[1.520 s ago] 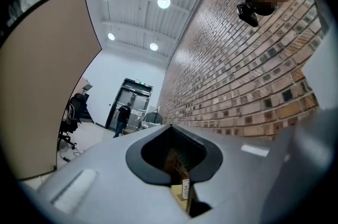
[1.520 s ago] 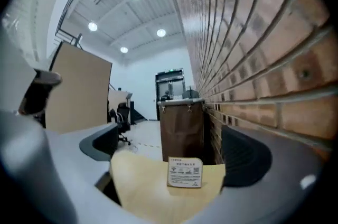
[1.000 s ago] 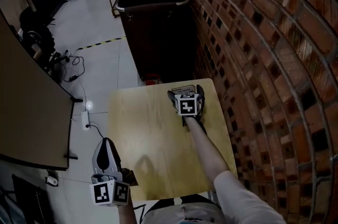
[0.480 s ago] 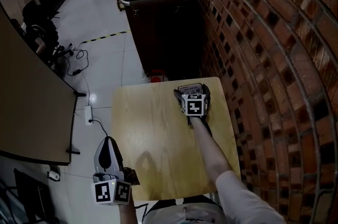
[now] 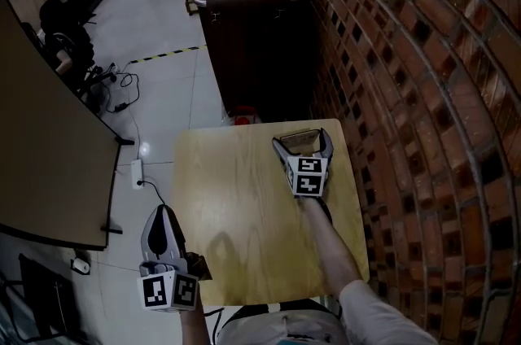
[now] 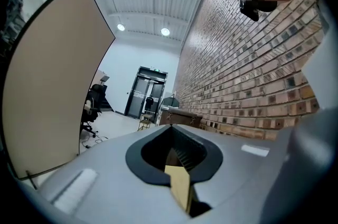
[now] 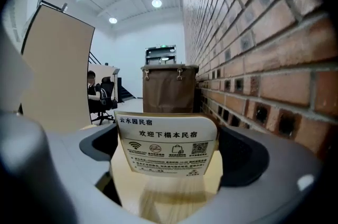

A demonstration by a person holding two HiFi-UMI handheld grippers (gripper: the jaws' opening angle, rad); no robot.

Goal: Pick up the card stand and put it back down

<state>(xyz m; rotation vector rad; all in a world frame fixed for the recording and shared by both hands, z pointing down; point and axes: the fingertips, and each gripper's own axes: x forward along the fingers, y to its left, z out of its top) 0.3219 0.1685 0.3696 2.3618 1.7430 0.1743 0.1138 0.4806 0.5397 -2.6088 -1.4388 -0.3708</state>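
Observation:
The card stand (image 5: 298,141) is a small upright sign with printed text and icons (image 7: 166,146). It stands on the wooden table (image 5: 236,205) near the far right corner. My right gripper (image 5: 301,137) is open, and the stand sits between its spread jaws (image 7: 169,138); I cannot tell whether they touch it. My left gripper (image 5: 163,215) hangs off the table's near left edge with its jaws together and empty (image 6: 177,159).
A brick wall (image 5: 407,91) runs along the table's right side. A dark brown cart (image 5: 252,34) stands just beyond the table's far edge. A tan partition panel (image 5: 41,156) is at the left, with cables (image 5: 122,103) on the pale floor.
The right gripper's jaws have spread apart around the card stand, and the gripper has drawn back slightly. The left gripper has hardly moved.

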